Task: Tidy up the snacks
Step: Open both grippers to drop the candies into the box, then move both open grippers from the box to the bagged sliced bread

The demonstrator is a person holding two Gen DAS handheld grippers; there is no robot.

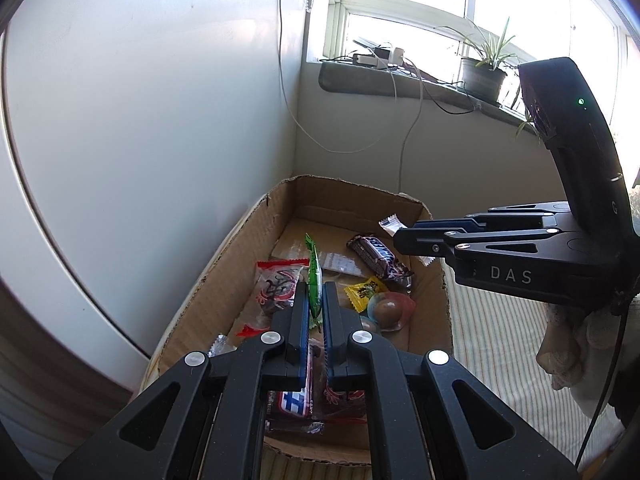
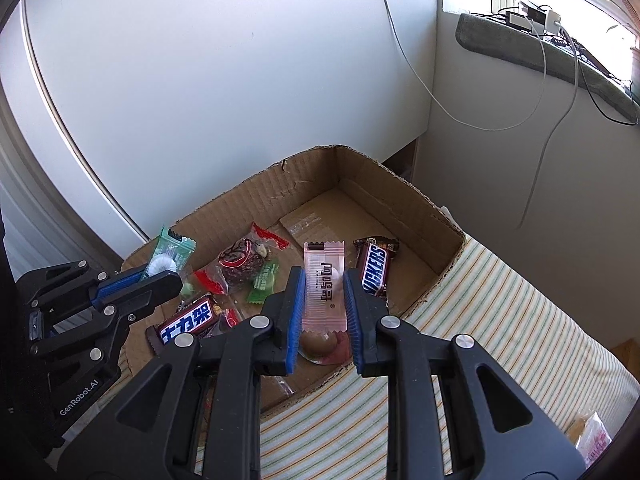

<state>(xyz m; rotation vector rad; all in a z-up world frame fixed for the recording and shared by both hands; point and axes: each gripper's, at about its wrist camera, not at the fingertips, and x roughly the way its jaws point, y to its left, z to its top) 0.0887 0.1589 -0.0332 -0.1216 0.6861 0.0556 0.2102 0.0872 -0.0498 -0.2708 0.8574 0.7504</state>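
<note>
A shallow cardboard box (image 1: 240,240) (image 2: 420,208) sits on a striped cloth and holds several wrapped snacks. My left gripper (image 1: 315,296) (image 2: 160,276) is shut on a green candy packet (image 1: 314,280) (image 2: 170,254), held edge-on above the box's left part. My right gripper (image 2: 324,284) (image 1: 404,240) is shut on a pink wafer packet (image 2: 324,280) with a white end (image 1: 392,224), held over the box's right side. Below lie a Snickers bar (image 1: 378,258) (image 2: 376,266), a red-wrapped plum snack (image 1: 276,288) (image 2: 240,260) and a second Snickers bar (image 2: 188,320).
A striped cloth (image 1: 492,344) (image 2: 500,280) covers the surface to the right of the box. A white wall (image 1: 160,100) stands close behind and left. Cables hang from a window sill (image 1: 400,80) with a potted plant (image 1: 482,72). More packets (image 2: 592,436) lie at the right.
</note>
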